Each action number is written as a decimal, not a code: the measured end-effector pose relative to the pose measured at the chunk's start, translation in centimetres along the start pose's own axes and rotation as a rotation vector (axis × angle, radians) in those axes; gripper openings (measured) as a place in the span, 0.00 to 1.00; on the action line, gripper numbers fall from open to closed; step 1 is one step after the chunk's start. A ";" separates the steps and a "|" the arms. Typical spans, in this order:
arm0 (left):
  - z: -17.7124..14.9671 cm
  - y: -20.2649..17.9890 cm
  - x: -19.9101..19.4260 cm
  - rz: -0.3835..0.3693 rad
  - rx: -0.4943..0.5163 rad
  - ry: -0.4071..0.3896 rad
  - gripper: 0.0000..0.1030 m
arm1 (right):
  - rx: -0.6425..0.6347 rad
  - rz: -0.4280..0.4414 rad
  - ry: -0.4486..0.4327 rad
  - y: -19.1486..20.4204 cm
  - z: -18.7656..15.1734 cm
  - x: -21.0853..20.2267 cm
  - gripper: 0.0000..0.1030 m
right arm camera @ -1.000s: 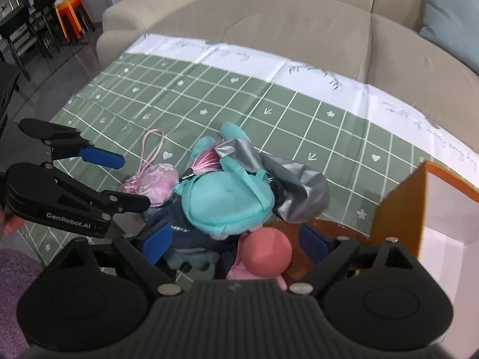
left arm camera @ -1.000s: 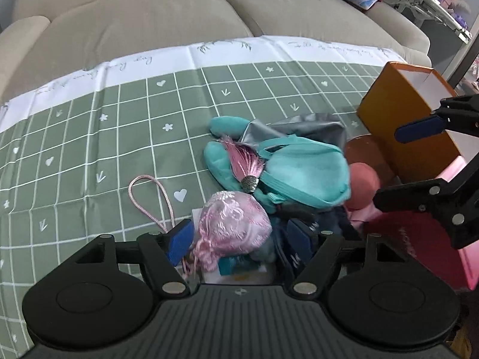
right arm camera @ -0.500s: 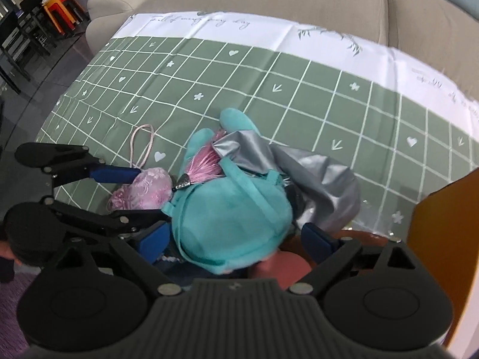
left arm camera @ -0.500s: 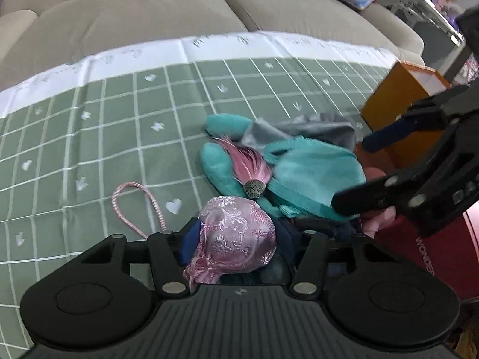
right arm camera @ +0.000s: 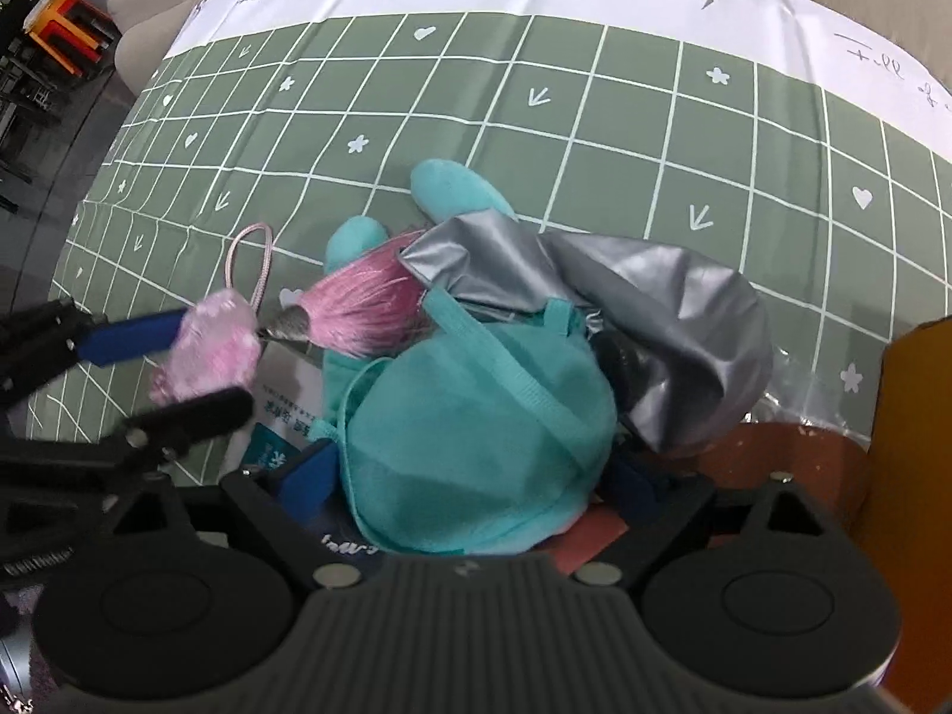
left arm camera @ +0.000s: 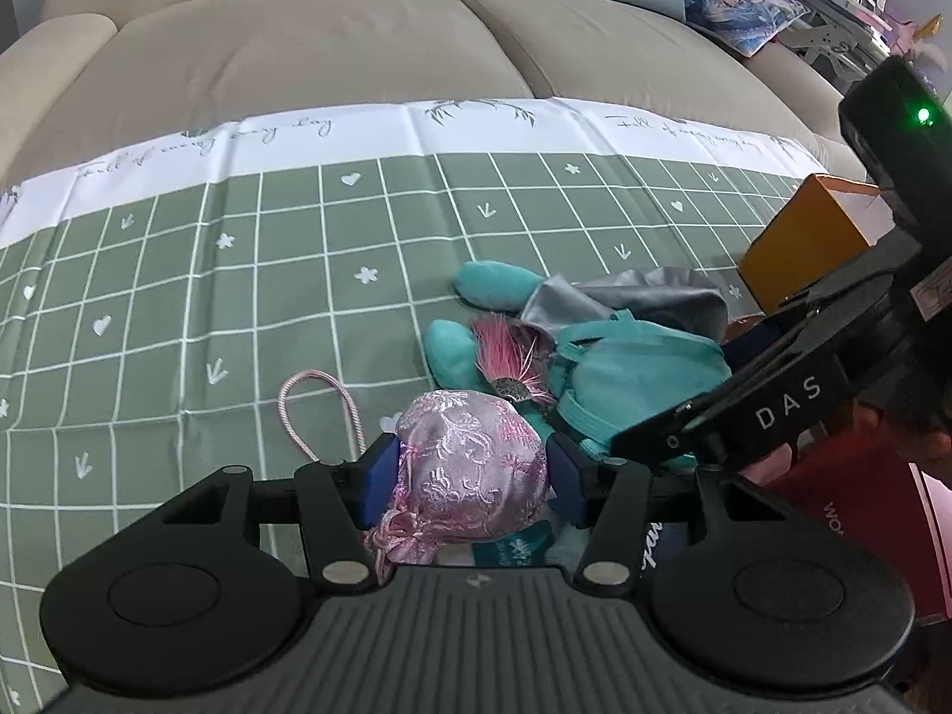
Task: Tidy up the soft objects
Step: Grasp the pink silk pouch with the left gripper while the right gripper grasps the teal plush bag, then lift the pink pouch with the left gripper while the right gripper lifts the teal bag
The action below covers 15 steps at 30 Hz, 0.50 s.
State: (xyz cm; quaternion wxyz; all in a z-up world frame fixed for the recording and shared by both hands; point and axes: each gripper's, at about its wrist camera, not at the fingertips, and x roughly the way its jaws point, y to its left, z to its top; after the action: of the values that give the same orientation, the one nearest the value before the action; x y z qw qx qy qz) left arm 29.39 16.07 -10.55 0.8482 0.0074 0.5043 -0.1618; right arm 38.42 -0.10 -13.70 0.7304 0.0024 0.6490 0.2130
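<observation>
A pile of soft things lies on the green checked cloth (left arm camera: 238, 309). My left gripper (left arm camera: 470, 479) is shut on a pink brocade pouch (left arm camera: 470, 470) with a pink cord loop (left arm camera: 321, 410) and a pink tassel (left arm camera: 511, 357); the pouch also shows in the right wrist view (right arm camera: 208, 351). My right gripper (right arm camera: 470, 476) is open, its blue pads on either side of a teal mesh bag (right arm camera: 476, 446), also seen in the left wrist view (left arm camera: 630, 381). A silver cloth (right arm camera: 666, 309) and a teal plush (right arm camera: 452, 190) lie behind it.
An orange box (left arm camera: 797, 250) stands at the right, also at the right edge of the right wrist view (right arm camera: 916, 446). A beige sofa (left arm camera: 357, 47) with cushions lies behind the cloth. A printed packet (right arm camera: 279, 422) and a dark red item (left arm camera: 833, 500) lie under the pile.
My left gripper closed on the pink pouch. My right gripper moved forward and down over the pile, so the teal mesh bag now sits between its pads.
</observation>
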 end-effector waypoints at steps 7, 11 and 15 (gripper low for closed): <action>-0.3 -0.3 -0.1 -0.006 -0.004 0.002 0.60 | 0.001 -0.062 -0.060 0.4 -0.7 -2.0 0.39; -0.4 -0.6 -0.3 0.000 0.000 0.004 0.60 | 0.027 -0.031 -0.071 -0.1 -1.0 -2.9 0.25; -0.5 -1.0 -0.8 0.007 0.004 -0.002 0.60 | 0.000 -0.059 -0.123 0.4 -1.7 -3.8 0.21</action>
State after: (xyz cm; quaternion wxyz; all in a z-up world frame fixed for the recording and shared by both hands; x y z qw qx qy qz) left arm 28.28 15.39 -9.96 0.8491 0.0105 0.5033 -0.1598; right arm 36.41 -1.39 -10.20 0.7750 -0.0038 0.6025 0.1908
